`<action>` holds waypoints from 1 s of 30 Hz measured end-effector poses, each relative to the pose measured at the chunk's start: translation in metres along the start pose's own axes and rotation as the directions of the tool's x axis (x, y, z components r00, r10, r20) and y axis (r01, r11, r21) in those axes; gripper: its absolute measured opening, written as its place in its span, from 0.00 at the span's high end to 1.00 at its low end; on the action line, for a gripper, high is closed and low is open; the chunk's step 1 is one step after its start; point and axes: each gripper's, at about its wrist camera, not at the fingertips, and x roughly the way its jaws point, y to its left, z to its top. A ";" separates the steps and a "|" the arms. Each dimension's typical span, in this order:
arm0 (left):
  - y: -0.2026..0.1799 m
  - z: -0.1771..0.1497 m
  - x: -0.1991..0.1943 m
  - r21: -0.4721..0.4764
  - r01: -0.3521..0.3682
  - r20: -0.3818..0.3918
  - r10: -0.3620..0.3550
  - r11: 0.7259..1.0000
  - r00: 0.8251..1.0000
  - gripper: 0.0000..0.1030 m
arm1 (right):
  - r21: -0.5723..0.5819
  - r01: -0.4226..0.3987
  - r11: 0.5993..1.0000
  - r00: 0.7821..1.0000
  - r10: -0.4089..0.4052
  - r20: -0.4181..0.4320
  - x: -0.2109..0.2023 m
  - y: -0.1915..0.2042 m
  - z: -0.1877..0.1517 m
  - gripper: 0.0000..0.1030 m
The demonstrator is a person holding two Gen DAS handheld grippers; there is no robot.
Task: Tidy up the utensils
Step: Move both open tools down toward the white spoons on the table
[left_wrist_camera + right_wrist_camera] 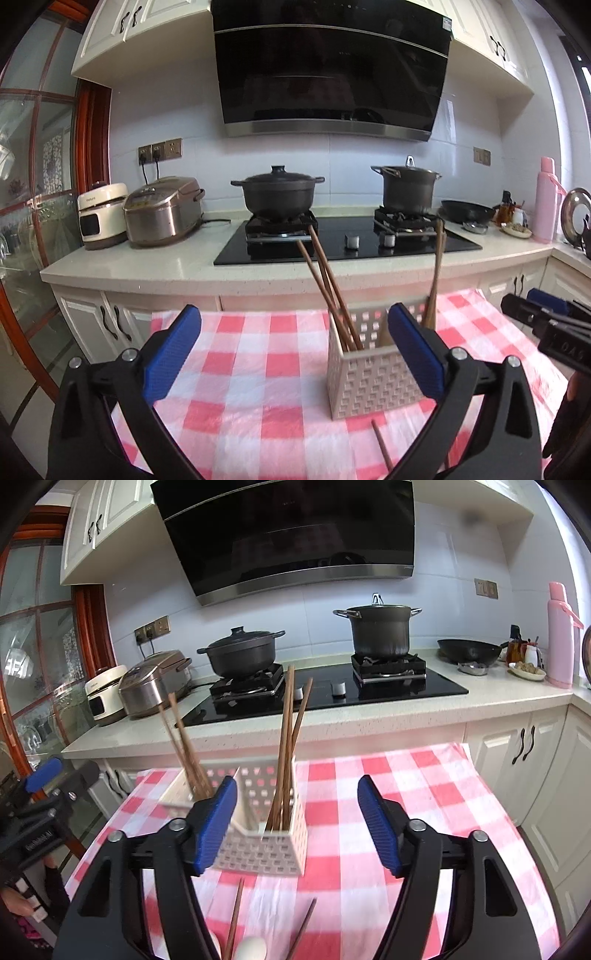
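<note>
A white perforated utensil holder stands on a red-and-white checked cloth. It also shows in the right wrist view. Brown chopsticks lean in its left compartment, and more chopsticks stand in its right one. Loose chopsticks and a white spoon lie on the cloth in front. My left gripper is open and empty, its right finger beside the holder. My right gripper is open and empty, just in front of the holder.
Behind the table runs a kitchen counter with a gas hob, two black pots, a rice cooker, a wok and a pink flask. White cabinets stand below.
</note>
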 end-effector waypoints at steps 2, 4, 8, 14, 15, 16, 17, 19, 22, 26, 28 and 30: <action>0.001 -0.014 -0.005 -0.002 0.008 -0.023 -0.008 1.000 1.000 0.05 | -0.007 -0.003 1.000 1.000 0.003 -0.013 -0.007 0.002 -0.012 0.34; 0.002 -0.027 -0.007 -0.006 0.013 -0.046 -0.013 1.000 0.999 0.05 | -0.012 -0.003 1.000 1.000 0.002 -0.027 -0.010 0.003 -0.023 0.33; 0.005 -0.060 -0.010 -0.022 0.008 -0.104 -0.011 1.000 0.995 0.05 | -0.014 -0.005 1.000 0.997 0.004 -0.077 -0.010 0.004 -0.048 0.33; 0.006 -0.097 -0.017 -0.004 -0.012 -0.143 0.012 1.000 0.990 0.05 | -0.012 0.001 1.000 0.989 -0.003 -0.148 -0.003 0.006 -0.082 0.33; 0.005 -0.101 -0.017 -0.002 -0.012 -0.147 0.012 1.000 0.989 0.05 | -0.010 0.002 1.000 0.987 -0.003 -0.159 -0.002 0.007 -0.087 0.33; 0.005 -0.106 -0.018 0.002 -0.015 -0.150 0.015 1.000 0.989 0.05 | -0.010 0.000 1.000 0.985 -0.002 -0.174 0.000 0.008 -0.093 0.33; 0.005 -0.112 -0.019 0.008 -0.022 -0.152 0.023 1.000 0.988 0.05 | -0.012 0.000 1.000 0.983 -0.003 -0.186 0.002 0.009 -0.098 0.33; 0.006 -0.120 -0.019 0.016 -0.035 -0.157 0.037 0.999 0.987 0.05 | -0.021 0.003 1.000 0.977 -0.007 -0.215 0.006 0.013 -0.110 0.33; 0.010 -0.131 -0.020 0.013 -0.047 -0.171 0.049 0.999 0.984 0.05 | -0.026 0.004 1.000 0.967 -0.011 -0.255 0.013 0.018 -0.124 0.33; 0.018 -0.140 -0.024 0.000 -0.060 -0.176 0.059 0.998 0.983 0.05 | -0.037 -0.005 0.999 0.953 -0.007 -0.302 0.021 0.027 -0.137 0.44; 0.020 -0.141 -0.026 0.005 -0.068 -0.172 0.067 0.998 0.983 0.05 | -0.039 -0.014 0.999 0.945 0.000 -0.326 0.025 0.032 -0.141 0.50; 0.023 -0.141 -0.027 0.009 -0.074 -0.164 0.075 0.997 0.984 0.05 | -0.046 -0.018 0.999 0.939 0.001 -0.345 0.029 0.037 -0.143 0.57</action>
